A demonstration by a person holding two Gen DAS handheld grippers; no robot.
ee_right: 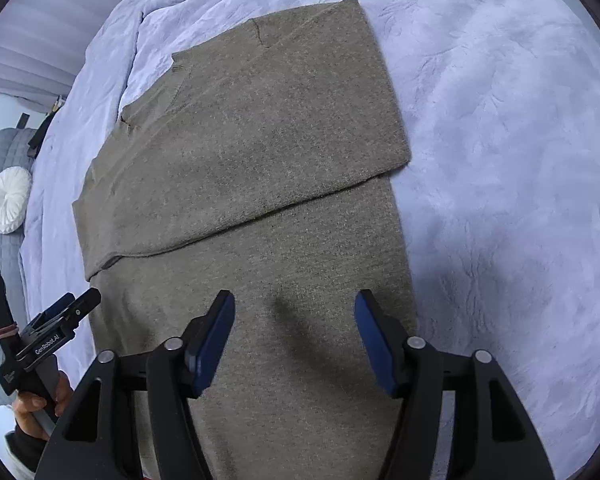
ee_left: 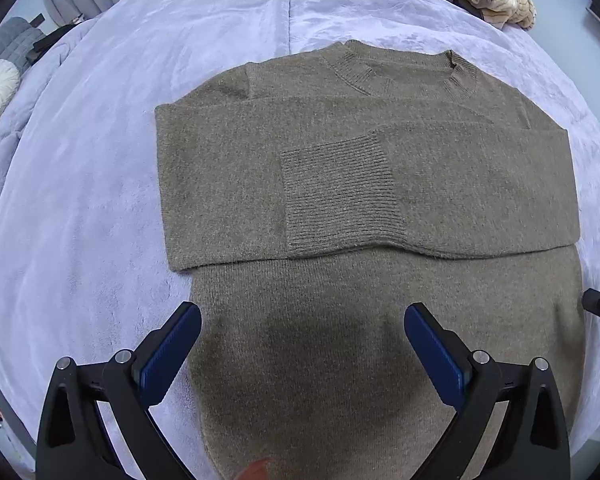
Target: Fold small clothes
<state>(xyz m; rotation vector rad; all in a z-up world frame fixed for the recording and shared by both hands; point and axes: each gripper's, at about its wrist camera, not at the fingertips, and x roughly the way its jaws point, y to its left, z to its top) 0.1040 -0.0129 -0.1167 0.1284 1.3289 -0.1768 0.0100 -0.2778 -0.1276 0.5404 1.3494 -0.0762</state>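
Both tools, left [ee_left: 303, 350] and right [ee_right: 295, 340], hang with jaws apart and empty over the sweater's [ee_left: 340, 208] near hem on the bed [ee_left: 100, 200]. Ahead of them, both sleeves lie folded across the chest. Probably the hem-to-collar fold remains.

The left tool [ee_left: 302, 314] points steeply downward, its blue pads [ee_left: 168, 356] spread wide with nothing between them. The right tool [ee_right: 295, 304] points down likewise, pads apart and empty. A hand [ee_right: 40, 404] grips the left tool's handle.

Matt knitted sweater [ee_left: 340, 184] on plush fleece blanket [ee_left: 100, 200].
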